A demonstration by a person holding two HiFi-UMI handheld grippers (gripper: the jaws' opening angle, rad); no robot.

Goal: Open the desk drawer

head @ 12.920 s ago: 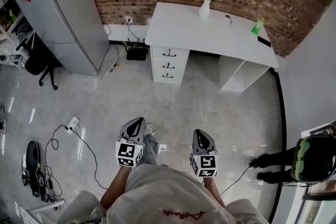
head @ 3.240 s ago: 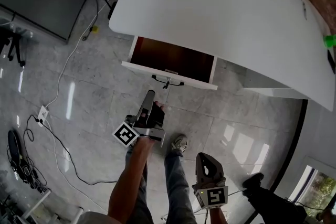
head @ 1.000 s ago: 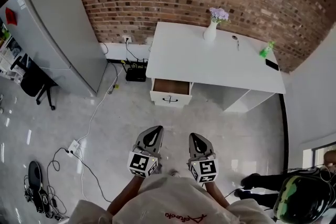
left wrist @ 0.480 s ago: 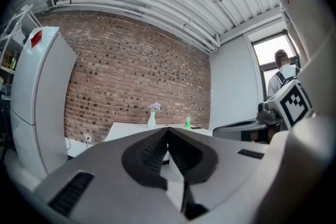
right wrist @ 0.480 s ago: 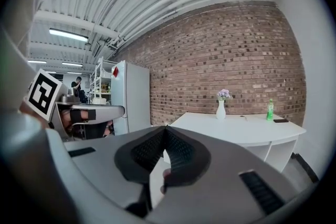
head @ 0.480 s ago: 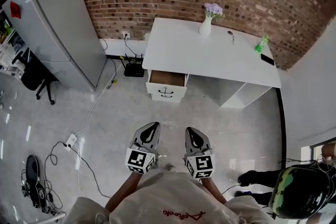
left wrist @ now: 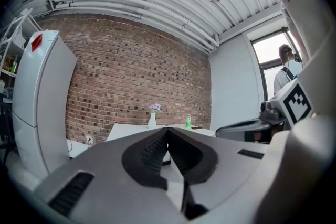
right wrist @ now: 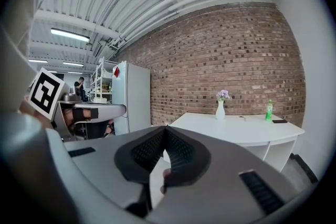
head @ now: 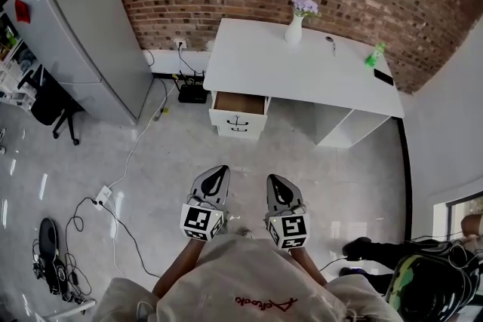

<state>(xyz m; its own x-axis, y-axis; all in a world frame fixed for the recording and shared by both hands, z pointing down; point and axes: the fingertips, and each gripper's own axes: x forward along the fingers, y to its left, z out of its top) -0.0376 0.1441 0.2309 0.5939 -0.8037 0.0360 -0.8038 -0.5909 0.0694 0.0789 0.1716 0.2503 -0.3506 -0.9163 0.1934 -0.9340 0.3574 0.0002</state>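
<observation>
White desk (head: 302,64) has its top drawer (head: 239,103) sticking out under the left front edge, so the job looks done. Far back, the left gripper (head: 219,170) and right gripper (head: 272,180) rest with jaws pressed together, holding nothing.

We get bright, even light w/ glare streaks on the glossy floor (head: 43,185). Strip light (right wrist: 71,35) glows overhead. Heavy fisheye bend at edges, dark vignette round both gripper views; foreground soft, bkgd sharp.
</observation>
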